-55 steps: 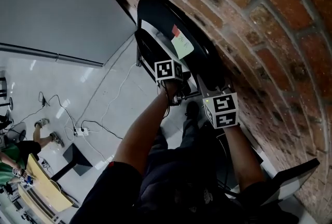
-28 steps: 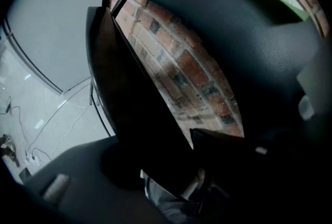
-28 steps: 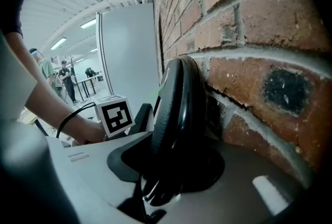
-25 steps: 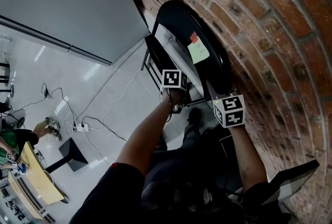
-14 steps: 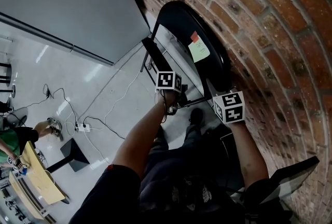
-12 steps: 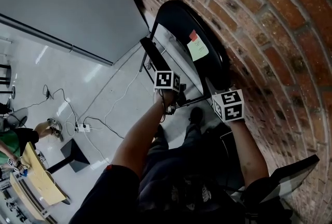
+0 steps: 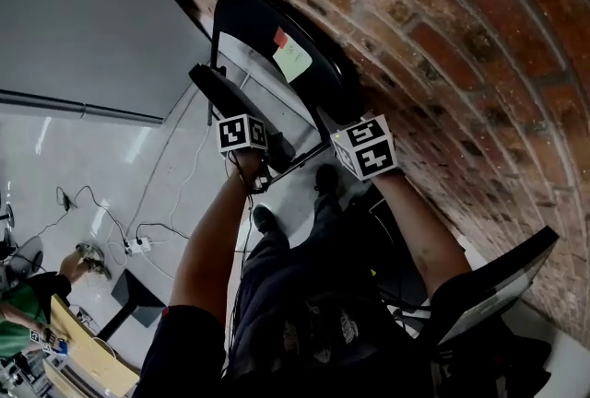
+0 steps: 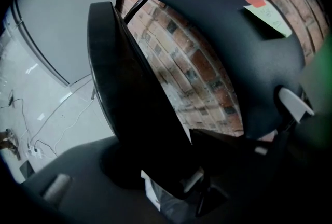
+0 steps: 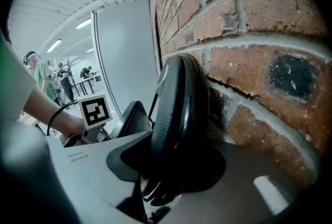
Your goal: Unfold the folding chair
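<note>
The left claw [image 8: 174,173] pinches the near edge of the seat panel [image 8: 129,109], jaws part-spread around its thickness. From that grip the panel runs long and narrow, up and away. The right claw [image 9: 174,166] pinches the rim of the backrest [image 9: 179,109] the same way, with the brick wall [image 9: 249,62] just behind it. So the folding chair [image 7: 277,64] stands on edge by the wall, held by 2 claws, 1 on each panel. A gap with brick showing through lies between seat and backrest. The seat is on the side of the open floor [image 7: 111,175], and the left hand is the nearer one to it. I reckon the seat has to swing further off the backrest toward the room while the right hand braces
</note>
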`<state>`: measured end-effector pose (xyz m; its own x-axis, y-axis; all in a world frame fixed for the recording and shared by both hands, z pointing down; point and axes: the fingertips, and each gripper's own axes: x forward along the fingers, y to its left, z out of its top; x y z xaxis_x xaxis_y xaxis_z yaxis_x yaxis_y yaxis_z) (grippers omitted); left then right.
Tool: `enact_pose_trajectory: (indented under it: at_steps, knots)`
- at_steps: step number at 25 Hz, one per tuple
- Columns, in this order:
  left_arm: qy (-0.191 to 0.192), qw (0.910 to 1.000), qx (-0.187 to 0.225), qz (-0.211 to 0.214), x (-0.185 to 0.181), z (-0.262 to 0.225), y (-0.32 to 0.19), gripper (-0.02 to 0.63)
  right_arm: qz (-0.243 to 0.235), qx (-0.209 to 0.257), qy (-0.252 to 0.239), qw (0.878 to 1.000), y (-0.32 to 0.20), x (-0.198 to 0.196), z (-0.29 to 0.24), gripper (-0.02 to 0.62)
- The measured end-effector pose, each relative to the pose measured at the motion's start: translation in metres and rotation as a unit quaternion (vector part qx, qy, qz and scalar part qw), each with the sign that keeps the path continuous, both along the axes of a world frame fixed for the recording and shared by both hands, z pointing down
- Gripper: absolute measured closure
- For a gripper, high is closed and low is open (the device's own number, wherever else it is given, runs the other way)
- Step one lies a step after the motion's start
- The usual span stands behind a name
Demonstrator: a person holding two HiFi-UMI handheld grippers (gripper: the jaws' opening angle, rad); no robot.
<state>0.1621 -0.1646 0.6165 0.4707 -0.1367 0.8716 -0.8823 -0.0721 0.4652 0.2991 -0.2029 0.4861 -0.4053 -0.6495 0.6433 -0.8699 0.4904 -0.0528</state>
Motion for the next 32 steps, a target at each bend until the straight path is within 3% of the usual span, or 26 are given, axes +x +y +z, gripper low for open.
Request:
enact_pose_trajectory:
  at_steps: [16, 23, 32]
  knots:
    - [-0.005, 0.9999, -0.005, -0.007, -0.001, 0.022, 0.005, 0.337, -0.008, 0.008, -0.013, 1.000, 0.006, 0.004, 0.003, 0.439]
    - [-0.016, 0.9993, -0.028, -0.020, -0.019, 0.025, 0.019, 0.340, -0.005, 0.003, -0.015, 1.000, 0.005, 0.003, 0.006, 0.439]
    - [-0.012, 0.9995, -0.019, -0.021, -0.019, 0.024, 0.017, 0.344, -0.002, 0.003, -0.013, 1.000, 0.004, 0.004, 0.006, 0.439]
